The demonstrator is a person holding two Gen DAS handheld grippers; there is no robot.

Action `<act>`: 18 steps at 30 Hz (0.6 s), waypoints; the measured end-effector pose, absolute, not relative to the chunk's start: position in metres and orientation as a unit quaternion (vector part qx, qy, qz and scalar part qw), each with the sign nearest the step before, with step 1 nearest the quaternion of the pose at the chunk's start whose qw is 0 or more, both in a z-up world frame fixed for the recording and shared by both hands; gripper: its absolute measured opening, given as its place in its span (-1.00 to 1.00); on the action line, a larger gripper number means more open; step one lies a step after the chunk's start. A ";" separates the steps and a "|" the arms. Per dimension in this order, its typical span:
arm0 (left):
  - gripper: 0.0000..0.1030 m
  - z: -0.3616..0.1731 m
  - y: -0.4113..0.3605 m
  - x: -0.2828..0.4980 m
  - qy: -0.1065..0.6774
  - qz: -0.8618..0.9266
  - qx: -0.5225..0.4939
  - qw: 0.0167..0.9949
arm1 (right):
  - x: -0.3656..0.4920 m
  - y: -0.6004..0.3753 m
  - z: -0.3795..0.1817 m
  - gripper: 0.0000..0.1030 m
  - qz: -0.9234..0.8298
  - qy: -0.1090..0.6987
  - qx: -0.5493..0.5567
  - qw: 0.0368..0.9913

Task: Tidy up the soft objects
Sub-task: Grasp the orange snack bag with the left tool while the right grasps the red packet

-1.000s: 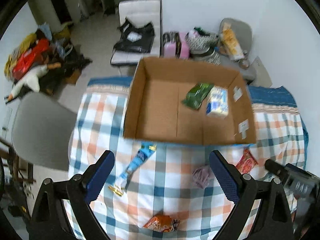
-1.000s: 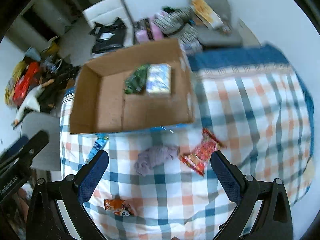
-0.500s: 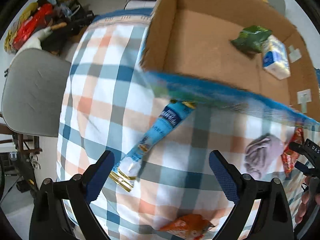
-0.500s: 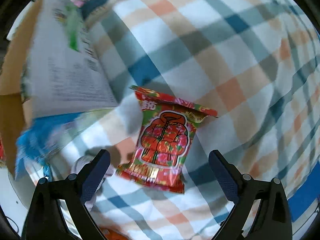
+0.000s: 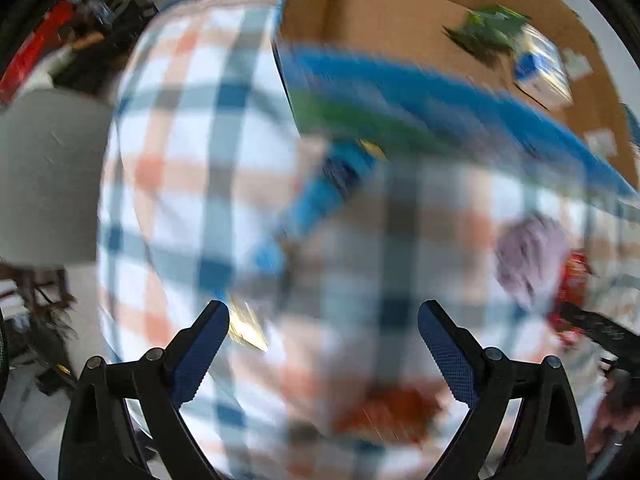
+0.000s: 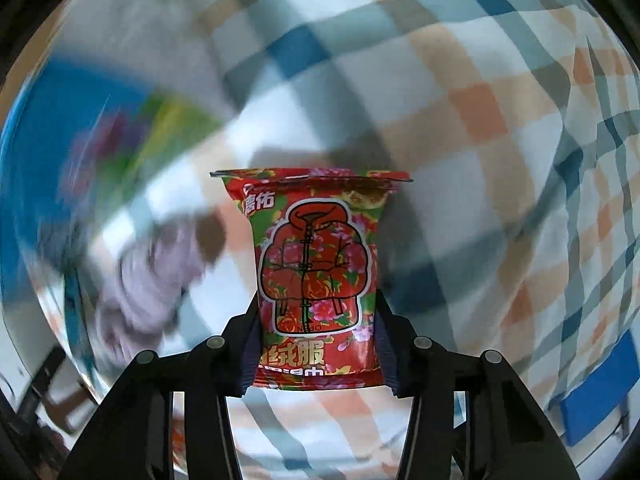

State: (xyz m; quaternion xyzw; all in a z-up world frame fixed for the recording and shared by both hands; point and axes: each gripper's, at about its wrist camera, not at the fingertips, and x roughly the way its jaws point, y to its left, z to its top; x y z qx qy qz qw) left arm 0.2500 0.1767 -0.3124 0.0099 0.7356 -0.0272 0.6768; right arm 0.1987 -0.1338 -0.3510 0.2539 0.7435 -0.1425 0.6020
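Red floral packet [image 6: 316, 280] sat pinched in the right claw [image 6: 316, 354]; lifting it level toward the cardboard box [image 5: 400, 20] seemed wise. Left claw [image 5: 324, 344] gaped empty.

Motion blur smears the blue packet [image 5: 320, 196] and cardboard box [image 5: 400, 20].

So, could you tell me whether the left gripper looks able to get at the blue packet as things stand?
Probably yes. The left gripper is open and holds nothing, and the blue packet lies flat on the checked cloth just ahead of its jaws with nothing on top, though the view is blurred.
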 end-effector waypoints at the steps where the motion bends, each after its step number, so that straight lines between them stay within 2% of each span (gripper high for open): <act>1: 0.88 -0.310 0.179 0.234 0.743 -0.031 -0.003 0.668 | 0.192 -0.126 -0.348 -0.02 -0.133 0.747 0.243 0.604; 5: 0.88 -0.318 0.190 0.181 0.776 -0.026 -0.085 0.624 | 0.162 -0.093 -0.342 -0.02 -0.099 0.764 0.211 0.602; 10: 0.88 -0.363 0.190 0.143 0.807 -0.021 -0.163 0.568 | 0.133 -0.064 -0.341 -0.02 -0.075 0.772 0.196 0.600; 15: 0.56 -0.385 0.190 0.149 0.792 -0.007 -0.201 0.577 | 0.127 -0.055 -0.345 -0.02 -0.069 0.765 0.190 0.612; 17: 0.27 -0.380 0.180 0.159 0.782 -0.016 -0.179 0.597 | 0.116 -0.050 -0.352 -0.01 -0.065 0.764 0.195 0.611; 18: 0.23 -0.376 0.173 0.164 0.777 -0.021 -0.154 0.610 | 0.116 -0.054 -0.353 0.00 -0.063 0.764 0.197 0.611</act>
